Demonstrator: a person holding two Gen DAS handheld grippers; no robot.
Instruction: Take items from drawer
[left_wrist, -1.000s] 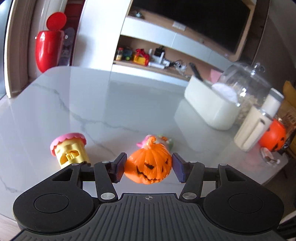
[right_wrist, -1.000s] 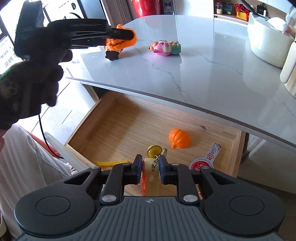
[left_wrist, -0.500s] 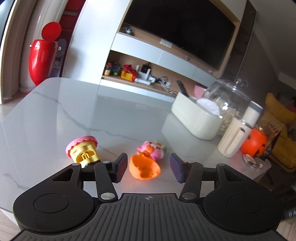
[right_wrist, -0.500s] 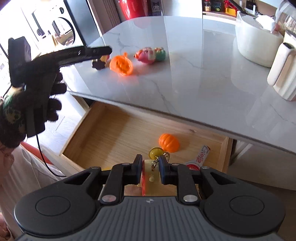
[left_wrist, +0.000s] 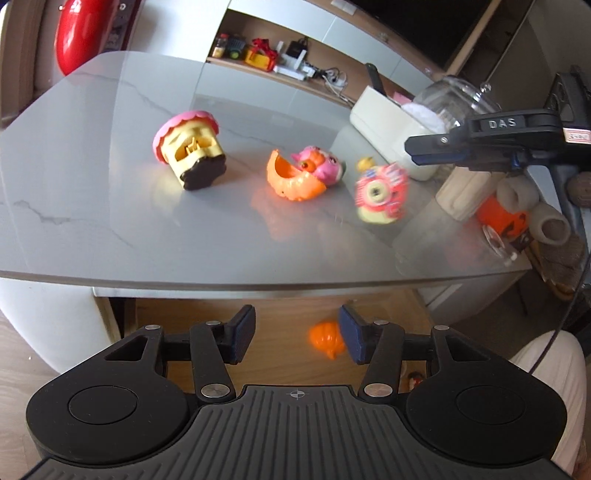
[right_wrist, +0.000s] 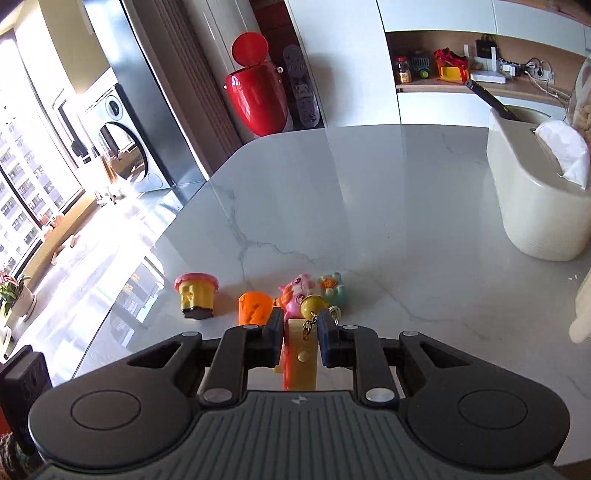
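Note:
My left gripper (left_wrist: 297, 328) is open and holds nothing, hanging over the open wooden drawer (left_wrist: 280, 314). A small orange pumpkin (left_wrist: 327, 338) lies in the drawer beside its right finger. On the marble table (left_wrist: 110, 206) sit a pink-topped yellow cupcake toy (left_wrist: 190, 149), a tipped orange jack-o'-lantern (left_wrist: 295, 177) and a pink pig toy (left_wrist: 319, 162). My right gripper (right_wrist: 301, 332) is shut on a yellow keychain toy (right_wrist: 301, 354), low over the table just behind the pig toy (right_wrist: 299, 291). In the left wrist view that keychain toy (left_wrist: 380, 192) is blurred.
A cream tissue box (right_wrist: 535, 206) stands at the table's far right, with a glass jar (left_wrist: 458, 99) and an orange pumpkin bucket (left_wrist: 502, 218) near it. A red bin (right_wrist: 258, 96) stands beyond the table. A person's light-clothed leg (left_wrist: 546, 369) is beside the drawer.
The left gripper let go of the jack-o'-lantern on the table and dropped back over the drawer. The right gripper rose from the drawer to the tabletop with the keychain toy.

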